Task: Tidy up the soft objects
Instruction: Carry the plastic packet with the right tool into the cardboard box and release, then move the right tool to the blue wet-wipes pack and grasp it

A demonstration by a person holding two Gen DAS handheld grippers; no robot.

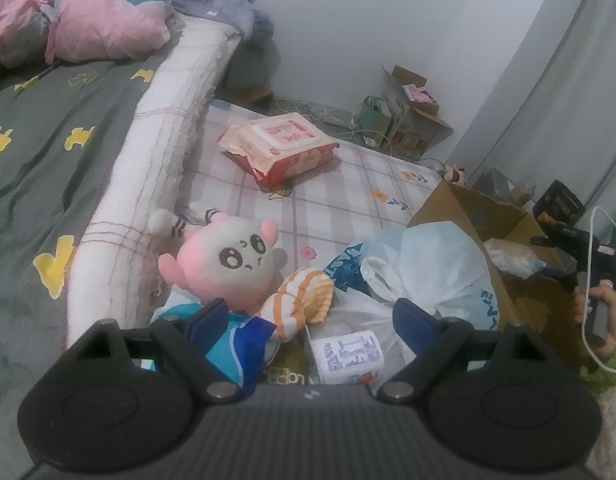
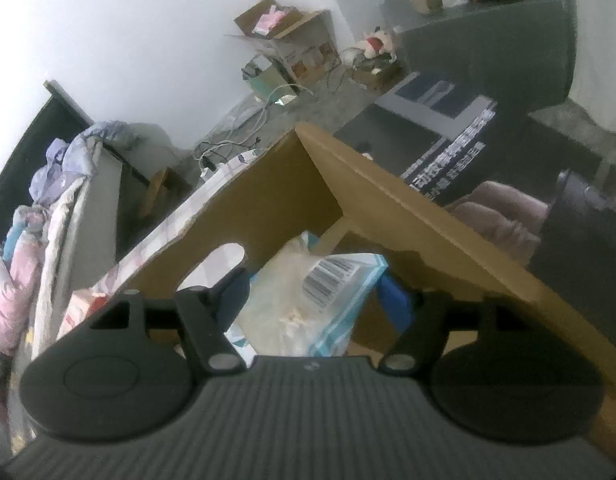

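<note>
A pink plush toy [image 1: 228,264] with big eyes lies on the checked floor mat [image 1: 327,200] beside the bed. An orange-and-white striped sock bundle [image 1: 304,300] lies just right of it, with blue cloth [image 1: 236,344] in front. My left gripper [image 1: 308,312] is open above this pile, holding nothing. My right gripper [image 2: 313,292] is open inside the brown cardboard box [image 2: 387,200], its fingers either side of a clear plastic packet with a barcode [image 2: 308,300]. That box also shows in the left wrist view [image 1: 467,208], with the right gripper's body [image 1: 595,252] over it.
White plastic bags [image 1: 419,272] lie between the plush and the box. A pack of wet wipes [image 1: 280,148] lies farther on the mat. The bed [image 1: 48,140] with a pink quilt is on the left. Open cartons and cables [image 1: 407,112] stand by the far wall.
</note>
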